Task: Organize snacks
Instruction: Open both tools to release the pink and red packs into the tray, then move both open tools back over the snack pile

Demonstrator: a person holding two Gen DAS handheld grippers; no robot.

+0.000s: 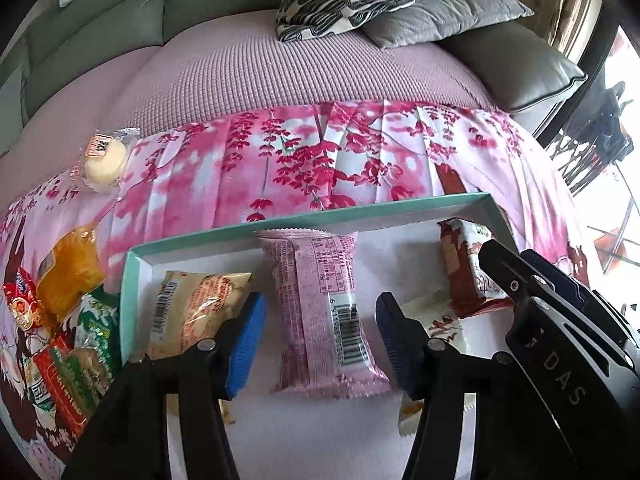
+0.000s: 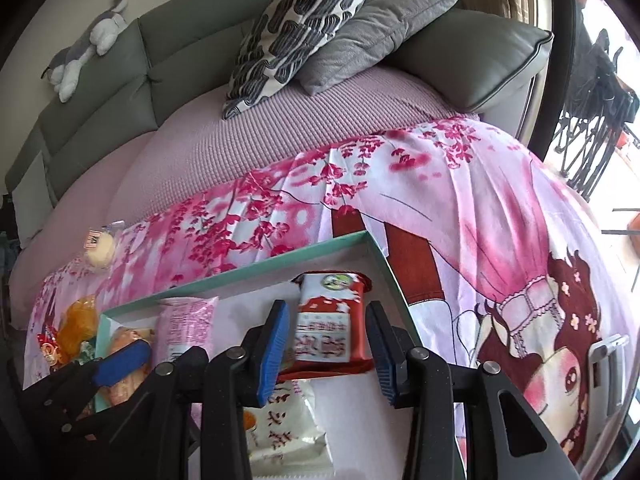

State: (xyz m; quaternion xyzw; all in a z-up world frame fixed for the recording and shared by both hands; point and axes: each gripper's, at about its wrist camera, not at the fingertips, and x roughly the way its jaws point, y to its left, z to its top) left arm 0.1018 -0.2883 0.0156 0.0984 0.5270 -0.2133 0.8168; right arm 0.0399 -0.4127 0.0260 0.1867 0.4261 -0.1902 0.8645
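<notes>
Two claws over the snack box

L claw (image 1: pixel 320 326) released, pads clear of pink pack (image 1: pixel 320 308) lying in teal box (image 1: pixel 132 276). R claw (image 2: pixel 327 344) clenched on red pack (image 2: pixel 330 328), same box. More snacks (image 1: pixel 68 280) left, on pink cloth (image 1: pixel 320 160).

Teal-rimmed white cardboard tray (image 1: pixel 192 240); pink crinkle-edged snack packet (image 1: pixel 320 304) at its 12 o'clock, red-and-white snack packet (image 2: pixel 330 320) at 3. Pink blossom-print cloth (image 1: pixel 320 156).
</notes>
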